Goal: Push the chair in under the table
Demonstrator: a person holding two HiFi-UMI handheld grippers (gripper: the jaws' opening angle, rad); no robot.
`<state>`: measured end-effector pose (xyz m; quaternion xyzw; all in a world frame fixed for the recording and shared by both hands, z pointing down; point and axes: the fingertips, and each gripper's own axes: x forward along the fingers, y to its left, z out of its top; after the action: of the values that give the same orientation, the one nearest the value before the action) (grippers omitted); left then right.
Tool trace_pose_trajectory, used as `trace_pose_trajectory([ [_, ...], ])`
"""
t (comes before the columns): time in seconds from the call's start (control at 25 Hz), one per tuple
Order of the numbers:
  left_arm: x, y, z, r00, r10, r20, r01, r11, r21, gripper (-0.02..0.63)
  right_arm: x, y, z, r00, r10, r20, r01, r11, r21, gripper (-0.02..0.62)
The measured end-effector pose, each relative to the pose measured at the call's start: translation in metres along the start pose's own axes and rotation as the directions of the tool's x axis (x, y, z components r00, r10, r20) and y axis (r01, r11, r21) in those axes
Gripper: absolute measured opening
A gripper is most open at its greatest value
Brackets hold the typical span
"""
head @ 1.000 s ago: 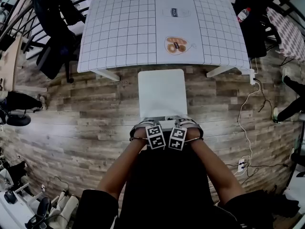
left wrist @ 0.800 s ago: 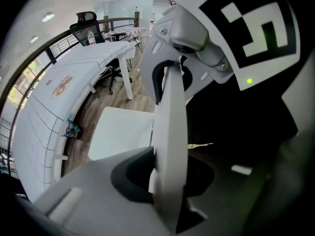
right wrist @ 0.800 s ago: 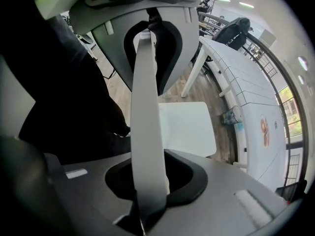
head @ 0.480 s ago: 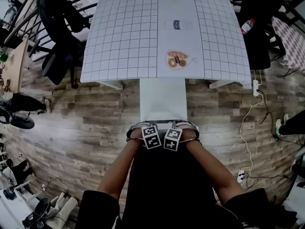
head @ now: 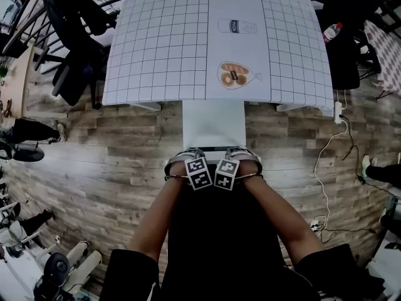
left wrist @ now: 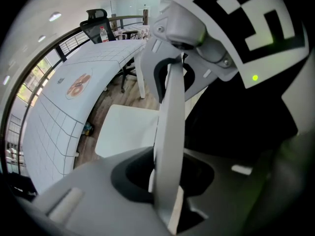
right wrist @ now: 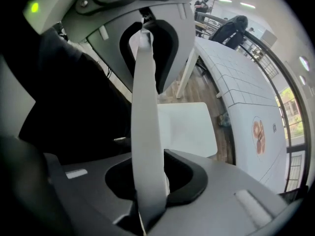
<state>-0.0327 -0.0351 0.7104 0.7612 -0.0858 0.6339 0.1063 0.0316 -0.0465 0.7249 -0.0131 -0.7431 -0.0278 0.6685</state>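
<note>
A: Two grippers, both on the backrest; the left gripper (head: 188, 160) and the right gripper (head: 241, 160) sit side by side at the centre of the head view; each has its jaws narrowed onto the thin white backrest (left wrist: 170, 132), gripped from above.

B: And the chair (head: 213, 123)?

A: Its far edge is tucked under the near edge of the table (head: 163, 55); most of the seat shows below that edge, over the wooden floor (head: 113, 149).

B: So what could spoil it?

A: Uneven pushing, I'd judge; one hand leading would swing the seat toward the table leg (head: 145, 106) at the left or its mate at the right; there's room on either side, but not much to waste.

B: Anything else?

A: The push lands high on the chair; if one of its legs, hidden under the seat, catches on a board, it may tip forward rather than slide; the jaws could also skid along that smooth rail. The cable (head: 326, 149) at the right lies well apart; no worry there.
</note>
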Motion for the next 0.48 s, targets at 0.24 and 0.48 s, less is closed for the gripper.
trace_pose_trajectory([
  [0.24,0.01,0.019,-0.004,1.0,-0.009,-0.023,0.009,1.0,-0.006,0.1,0.012,-0.015,0.003,0.999,0.029,0.013,-0.03,0.998,0.056,0.086],
  [0.48,0.004,0.043,0.002,1.0,-0.027,0.006,0.027,1.0,-0.003,0.1,0.008,-0.04,0.005,0.999,0.033,0.014,-0.033,0.998,0.048,0.086],
])
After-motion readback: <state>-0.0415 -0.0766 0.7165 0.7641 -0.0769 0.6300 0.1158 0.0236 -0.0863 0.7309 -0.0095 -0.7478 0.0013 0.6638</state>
